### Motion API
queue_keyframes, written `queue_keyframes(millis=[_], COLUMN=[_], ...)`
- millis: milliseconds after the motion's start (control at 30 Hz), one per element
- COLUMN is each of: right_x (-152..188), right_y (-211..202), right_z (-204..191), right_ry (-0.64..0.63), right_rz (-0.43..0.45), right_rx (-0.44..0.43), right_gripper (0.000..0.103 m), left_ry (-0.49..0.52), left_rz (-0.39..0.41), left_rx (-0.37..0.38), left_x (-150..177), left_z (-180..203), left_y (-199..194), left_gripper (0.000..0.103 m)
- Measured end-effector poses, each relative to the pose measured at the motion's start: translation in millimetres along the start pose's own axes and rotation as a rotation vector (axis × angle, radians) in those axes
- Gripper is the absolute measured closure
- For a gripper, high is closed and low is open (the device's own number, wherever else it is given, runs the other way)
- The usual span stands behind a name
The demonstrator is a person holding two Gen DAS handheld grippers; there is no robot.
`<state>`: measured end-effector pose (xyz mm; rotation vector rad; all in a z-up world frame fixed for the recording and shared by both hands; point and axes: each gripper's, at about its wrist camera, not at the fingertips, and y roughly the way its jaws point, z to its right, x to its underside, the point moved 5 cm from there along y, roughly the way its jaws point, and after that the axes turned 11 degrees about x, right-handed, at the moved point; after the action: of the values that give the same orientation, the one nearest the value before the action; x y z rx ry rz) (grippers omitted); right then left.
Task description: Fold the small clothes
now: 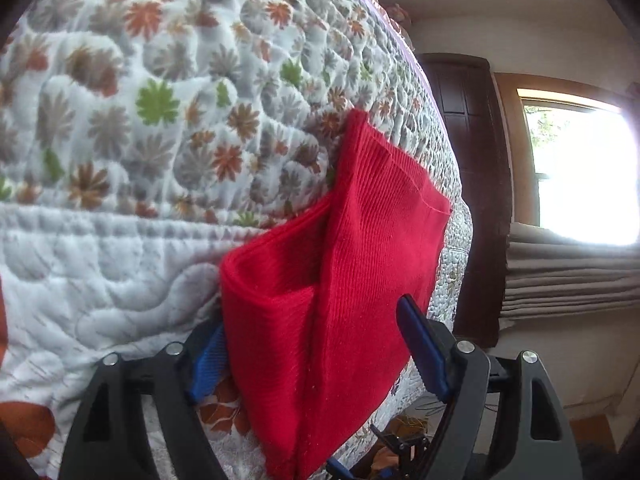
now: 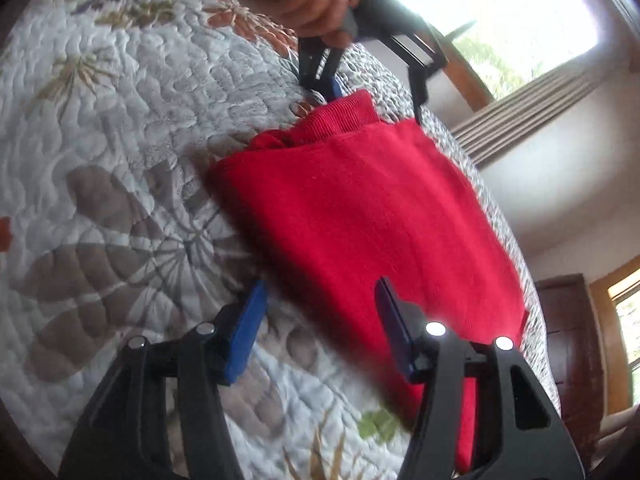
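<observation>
A red knit garment [image 1: 360, 240] lies folded on the flowered quilt [image 1: 120, 120]. In the left wrist view my left gripper [image 1: 316, 356] is open, its blue pads [image 1: 424, 348] standing wide apart on either side of the garment's near end. In the right wrist view the same garment [image 2: 372, 216] stretches away from my right gripper [image 2: 320, 334], which is open; the cloth's near edge lies between and under its fingers. At the garment's far end a hand [image 2: 320, 4] holds the left gripper [image 2: 374, 94], whose fingers straddle the collar-like fold.
The quilt [image 2: 120, 160] covers a bed whose edge runs just past the garment on the right. Beyond it are a dark wooden door [image 1: 468, 160], a bright window [image 1: 580, 176] and stacked grey fabric [image 1: 568, 276] under it.
</observation>
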<state>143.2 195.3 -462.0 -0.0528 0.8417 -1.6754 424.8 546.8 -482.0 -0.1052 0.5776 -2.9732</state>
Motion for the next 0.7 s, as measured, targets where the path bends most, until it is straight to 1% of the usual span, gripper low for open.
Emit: queue_keyframes(millis=[133, 200, 233, 267, 300, 333, 367, 400, 433, 467, 500, 600, 633, 700], right_x=[-16.1, -27.9, -35.8, -41.3, -48.3, -52.5, -56.6, -59.9, -61.3, -61.2, -61.6, -67.7, -73.4, -80.6], right_y=[2.0, 4.1, 4.9, 5.9, 6.6, 9.3, 10.2, 11.5, 12.8, 13.3, 14.0, 10.2, 13.8, 5.9], right_z=[-13.4, -16.4, -19.8, -19.8, -22.0, -19.5, -18.6, -17.2, -15.8, -14.6, -12.1, 1.9, 8.6, 24.1], right_ry=[0.005, 0.011, 0.015, 0.017, 0.02, 0.026, 0.035, 0.049, 0.062, 0.075, 0.091, 0.152, 0.166, 0.205], right_rz=[0.028, 0.036, 0.039, 0.041, 0.042, 0.04, 0.034, 0.02, 0.001, -0.019, -0.044, -0.083, -0.089, -0.093], right_rx=[0.056, 0.071, 0.071, 0.071, 0.07, 0.066, 0.059, 0.043, 0.026, 0.006, -0.014, -0.047, -0.051, -0.053], right_gripper=[0.049, 0.05, 0.051, 0.052, 0.052, 0.052, 0.053, 0.061, 0.072, 0.079, 0.089, 0.094, 0.094, 0.095], left_ry=[0.032, 0.046, 0.051, 0.053, 0.05, 0.044, 0.038, 0.033, 0.029, 0.027, 0.027, 0.036, 0.037, 0.042], left_rz=[-0.006, -0.013, -0.018, -0.029, -0.035, -0.038, -0.04, -0.041, -0.04, -0.038, -0.037, -0.039, -0.039, -0.036], left_rx=[0.009, -0.007, -0.017, -0.03, -0.05, -0.057, -0.069, -0.086, -0.084, -0.094, -0.104, -0.119, -0.12, -0.127], left_x=[-8.8, -10.8, -10.1, -10.4, -11.2, -11.9, -12.7, -13.9, -14.0, -14.4, -13.7, -14.3, -13.7, -13.9], left_z=[10.7, 15.6, 17.0, 16.6, 15.6, 15.4, 15.0, 15.5, 16.4, 19.6, 20.8, 37.6, 43.4, 58.6], left_y=[7.5, 11.5, 11.8, 12.9, 13.3, 13.9, 14.4, 14.4, 13.6, 13.1, 11.0, 10.6, 9.3, 7.1], left_gripper=[0.023, 0.038, 0.043, 0.056, 0.06, 0.062, 0.071, 0.078, 0.082, 0.087, 0.089, 0.092, 0.092, 0.092])
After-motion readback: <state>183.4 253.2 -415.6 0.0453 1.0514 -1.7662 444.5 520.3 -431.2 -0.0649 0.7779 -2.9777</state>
